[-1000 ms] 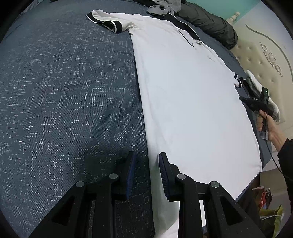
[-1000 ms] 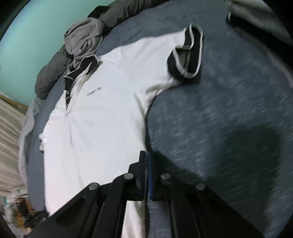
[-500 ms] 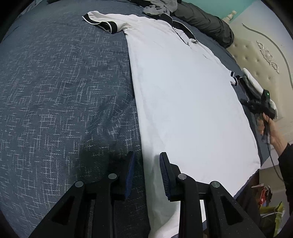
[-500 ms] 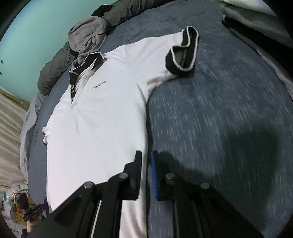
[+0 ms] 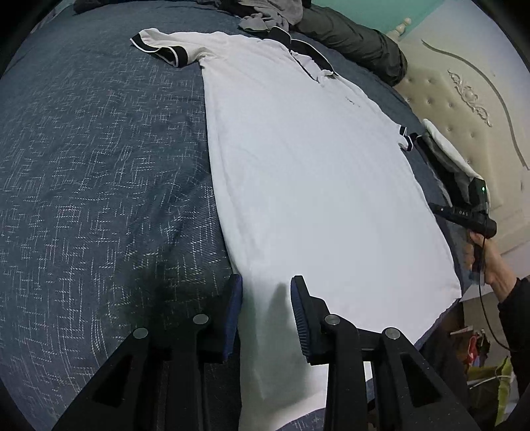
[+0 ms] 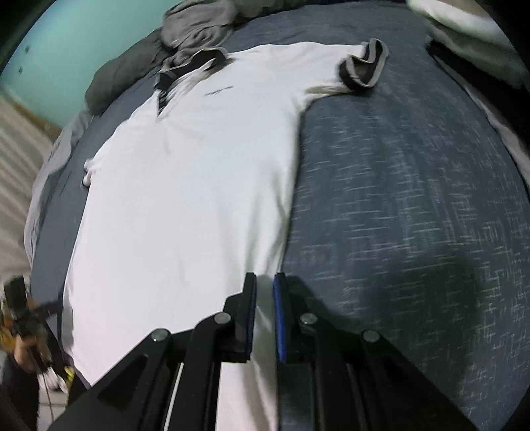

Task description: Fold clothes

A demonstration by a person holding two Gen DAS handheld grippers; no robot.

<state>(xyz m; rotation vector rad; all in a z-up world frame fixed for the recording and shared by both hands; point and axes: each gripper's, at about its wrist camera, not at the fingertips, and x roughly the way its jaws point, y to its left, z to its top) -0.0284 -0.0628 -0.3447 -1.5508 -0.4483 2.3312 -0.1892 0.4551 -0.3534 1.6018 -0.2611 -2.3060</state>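
A white polo shirt (image 5: 314, 172) with a black collar (image 5: 311, 56) and black-cuffed sleeves (image 5: 162, 49) lies flat, face up, on a dark blue bed cover (image 5: 99, 165). My left gripper (image 5: 266, 281) hangs open above the shirt's side edge near the hem, and that edge runs between its fingers. My right gripper (image 6: 264, 278) sits over the opposite side edge of the shirt (image 6: 198, 185). Its jaws stand a narrow gap apart with white cloth showing beneath. A hand (image 5: 487, 262) holding that gripper shows at the right of the left wrist view.
A heap of grey clothes (image 5: 275, 13) and a dark grey roll (image 5: 357, 46) lie past the collar. Folded light and dark items (image 5: 444, 155) sit by the cream tufted headboard (image 5: 463, 116). Behind the bed is a teal wall (image 6: 82, 39).
The right gripper's jaws went from shut to a narrow gap as it drew back along the shirt's side toward the hem. The left gripper shifted slightly so that the shirt's edge lies between its fingers.
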